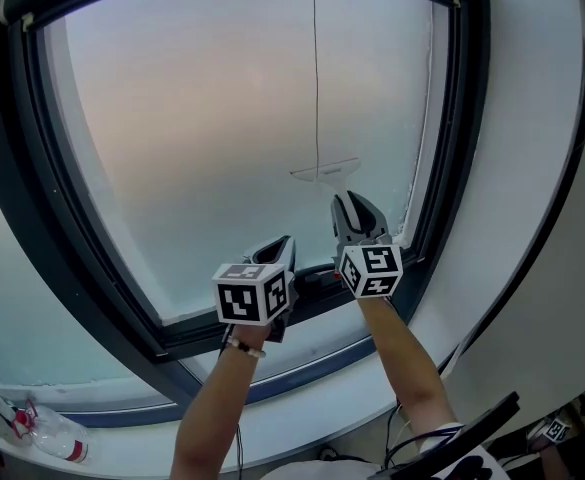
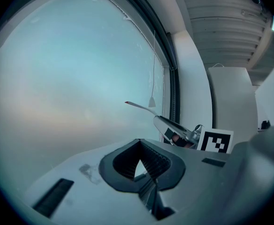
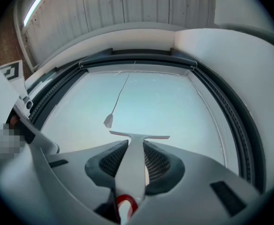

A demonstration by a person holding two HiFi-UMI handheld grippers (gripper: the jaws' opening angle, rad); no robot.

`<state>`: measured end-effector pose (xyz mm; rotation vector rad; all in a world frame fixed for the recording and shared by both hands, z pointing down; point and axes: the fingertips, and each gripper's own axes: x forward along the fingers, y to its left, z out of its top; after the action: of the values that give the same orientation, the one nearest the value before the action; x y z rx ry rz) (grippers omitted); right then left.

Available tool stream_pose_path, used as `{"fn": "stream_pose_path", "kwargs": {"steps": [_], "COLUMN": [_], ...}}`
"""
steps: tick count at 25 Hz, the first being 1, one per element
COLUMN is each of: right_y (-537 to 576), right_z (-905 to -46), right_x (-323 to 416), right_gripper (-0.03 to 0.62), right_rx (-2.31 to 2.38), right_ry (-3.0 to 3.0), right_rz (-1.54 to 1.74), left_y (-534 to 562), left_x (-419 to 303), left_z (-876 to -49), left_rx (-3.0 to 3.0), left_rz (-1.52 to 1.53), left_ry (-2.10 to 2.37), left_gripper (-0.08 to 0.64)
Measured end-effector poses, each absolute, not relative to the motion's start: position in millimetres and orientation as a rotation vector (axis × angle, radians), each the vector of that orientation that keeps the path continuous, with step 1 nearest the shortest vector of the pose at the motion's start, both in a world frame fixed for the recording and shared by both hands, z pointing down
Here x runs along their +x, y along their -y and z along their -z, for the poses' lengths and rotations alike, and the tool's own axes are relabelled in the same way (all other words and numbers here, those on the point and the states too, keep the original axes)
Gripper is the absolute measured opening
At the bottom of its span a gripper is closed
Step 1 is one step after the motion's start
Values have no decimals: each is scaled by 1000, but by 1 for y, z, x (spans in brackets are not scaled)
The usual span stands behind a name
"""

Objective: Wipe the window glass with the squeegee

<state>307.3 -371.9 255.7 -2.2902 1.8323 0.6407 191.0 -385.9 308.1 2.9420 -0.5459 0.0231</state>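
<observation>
Right hand-held gripper is clamped on the handle of the squeegee, whose blade lies at the lower right part of the window glass, just below the end of a hanging cord. Left hand-held gripper has its 2 jaws closed on nothing, low by the bottom frame.

A pale windowsill curves along the foot of the dark window frame, below the window glass, and in the head view it sweeps from the lower left corner towards the right. Near its left end a clear plastic bottle with red at its neck and on its side lies flat on the sill, well apart from the frame. Something crumpled and clear lies just beside the bottle's left end, too small to name.
</observation>
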Motion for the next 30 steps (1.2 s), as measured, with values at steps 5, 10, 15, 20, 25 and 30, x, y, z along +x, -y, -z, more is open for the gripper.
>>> {"fn": "stream_pose_path", "kwargs": {"steps": [5, 10, 15, 20, 25, 30], "right_y": [371, 370, 370, 370, 369, 370], "right_z": [-294, -334, -375, -417, -449, -468], "right_x": [309, 311, 312, 314, 315, 316], "right_gripper": [87, 87, 87, 87, 87, 87], "right_rx": [-2320, -2342, -2372, -2412, -2430, -2451], "right_ry": [-1859, -1872, -1903, -1939, -1973, -1996], "right_rz": [-583, -508, -429, -326, -215, -98], "left_y": [382, 378, 383, 385, 382, 380], "left_x": [192, 194, 193, 194, 196, 198], "left_z": [-325, -343, -361, -385, -404, -414], "left_rx": [2910, 2884, 2858, 2819, 2784, 2764], "left_rz": [-35, -59, -67, -88, -109, -122], "left_ry": [522, 500, 534, 548, 531, 517], "left_gripper": [0, 0, 0, 0, 0, 0]}}
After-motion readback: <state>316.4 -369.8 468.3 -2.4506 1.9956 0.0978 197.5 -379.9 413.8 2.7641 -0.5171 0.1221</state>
